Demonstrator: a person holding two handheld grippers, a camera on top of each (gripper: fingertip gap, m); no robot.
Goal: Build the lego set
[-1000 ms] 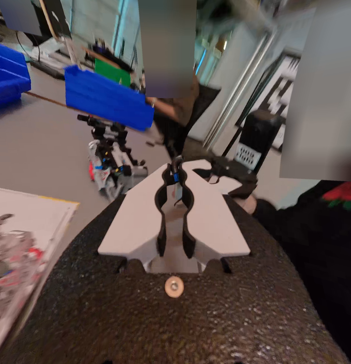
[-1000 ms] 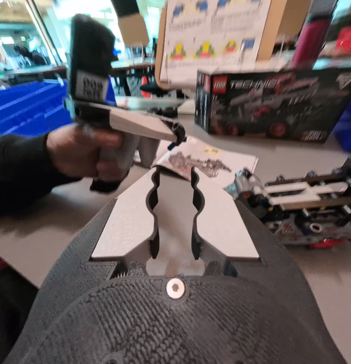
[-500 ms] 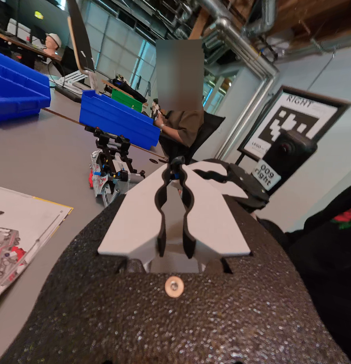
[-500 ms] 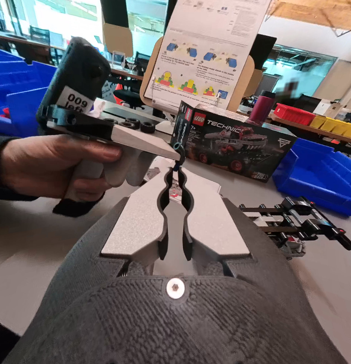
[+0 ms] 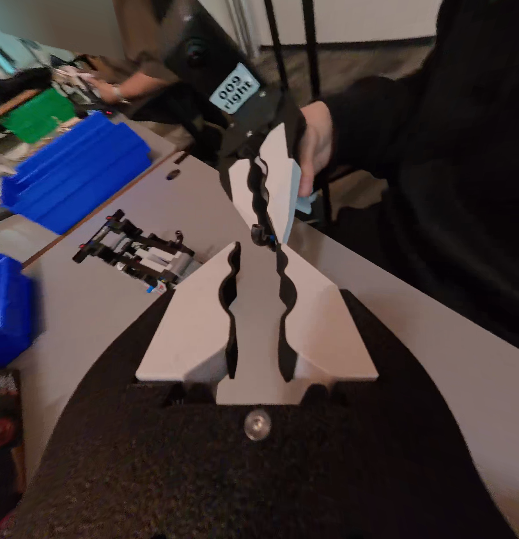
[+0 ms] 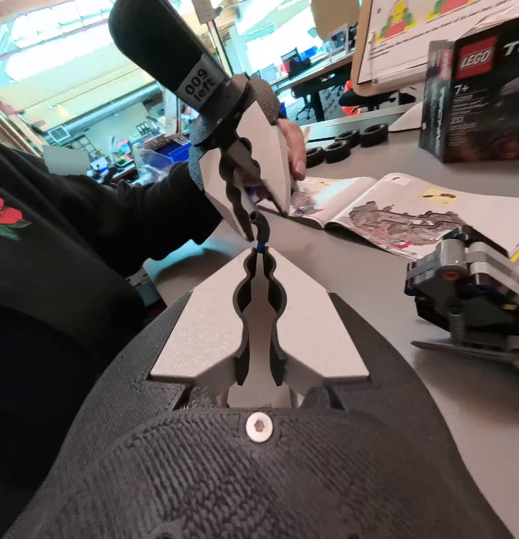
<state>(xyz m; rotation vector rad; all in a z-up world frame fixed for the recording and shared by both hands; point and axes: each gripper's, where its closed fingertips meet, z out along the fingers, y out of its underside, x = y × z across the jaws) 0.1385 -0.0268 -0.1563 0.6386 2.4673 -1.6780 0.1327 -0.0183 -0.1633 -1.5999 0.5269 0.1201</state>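
My right hand-held gripper (image 6: 259,251) is pinched nearly closed at the tips on a small blue pin (image 6: 260,247). A black curved connector piece (image 6: 259,225) sits on the pin's far end, raised above the tabletop (image 6: 369,280). My left hand-held gripper (image 5: 258,248) stands open with a wide gap and grips nothing; in the right wrist view its tips flank the connector piece, and I cannot tell whether they touch it. The partly built Lego vehicle chassis (image 6: 468,294) rests on the tabletop to the right, with its spring shock facing me. The open instruction booklet (image 6: 398,210) lies beyond it, touching its far side. Farther off stand the Lego box (image 6: 474,96) at far right and a row of black tyres (image 6: 345,143). In the left wrist view, blue bins (image 5: 74,172) sit at the far left.
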